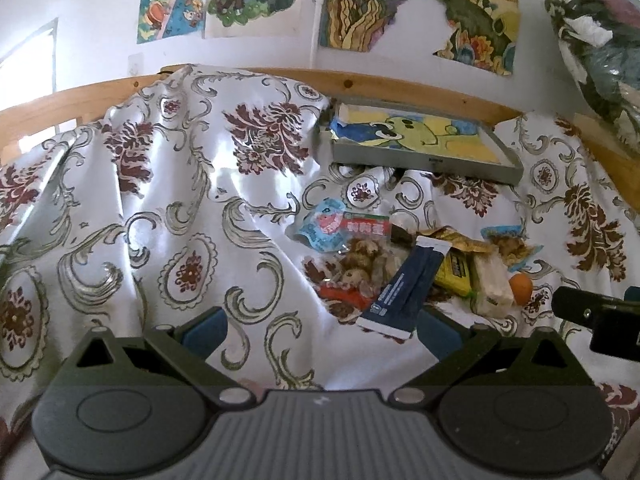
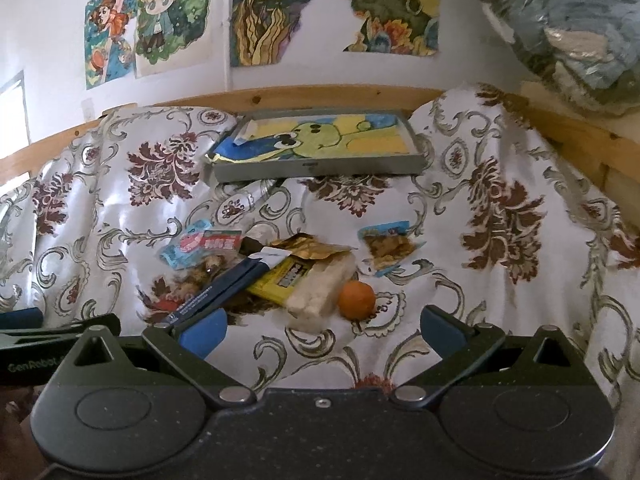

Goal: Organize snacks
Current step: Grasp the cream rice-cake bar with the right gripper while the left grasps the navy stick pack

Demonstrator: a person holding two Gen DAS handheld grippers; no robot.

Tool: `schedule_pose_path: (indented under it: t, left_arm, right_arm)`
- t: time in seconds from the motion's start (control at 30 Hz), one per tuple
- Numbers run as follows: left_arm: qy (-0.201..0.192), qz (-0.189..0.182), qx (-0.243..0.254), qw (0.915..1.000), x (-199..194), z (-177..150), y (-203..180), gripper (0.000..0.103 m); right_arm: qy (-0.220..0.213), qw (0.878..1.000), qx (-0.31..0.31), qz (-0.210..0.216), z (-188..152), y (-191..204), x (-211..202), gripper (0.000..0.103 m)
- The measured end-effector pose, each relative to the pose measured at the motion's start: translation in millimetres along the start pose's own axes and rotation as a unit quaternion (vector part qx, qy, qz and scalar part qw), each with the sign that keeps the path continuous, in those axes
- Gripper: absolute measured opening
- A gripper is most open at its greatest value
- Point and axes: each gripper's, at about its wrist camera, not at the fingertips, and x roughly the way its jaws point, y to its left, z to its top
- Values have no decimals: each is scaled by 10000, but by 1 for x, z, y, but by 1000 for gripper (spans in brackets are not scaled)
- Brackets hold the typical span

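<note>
A heap of snacks lies on the patterned bedspread. In it are a pink-and-blue packet [image 1: 326, 226] [image 2: 200, 242], a dark blue stick pack [image 1: 400, 284] [image 2: 228, 284], a yellow pack [image 1: 454, 272] [image 2: 286, 276], a pale rice bar [image 1: 494, 280] [image 2: 320, 284], a small orange [image 1: 522, 288] [image 2: 357, 299] and a blue packet of brown pieces [image 1: 510, 246] [image 2: 390, 246]. Behind the heap rests a grey tray [image 1: 420, 160] [image 2: 320, 168] lined with a cartoon drawing. My left gripper [image 1: 320, 332] is open, short of the heap's left side. My right gripper [image 2: 322, 330] is open just before the orange, holding nothing.
The bedspread [image 1: 160, 200] is rumpled, with a high fold at the left. A wooden bed rail [image 1: 360, 80] and a wall with posters stand behind the tray. A plastic-wrapped bundle [image 2: 568, 28] hangs over the right. The right gripper's body [image 1: 592, 312] is seen from the left wrist.
</note>
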Motion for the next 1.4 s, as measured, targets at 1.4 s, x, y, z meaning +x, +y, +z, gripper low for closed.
schedule_pose_path:
  t: [1.4]
  left_arm:
    - [887,-1207,1298,9802,121,35,-51,93]
  right_arm:
    - [1064,9837,-30,1447,50,-41,147,80]
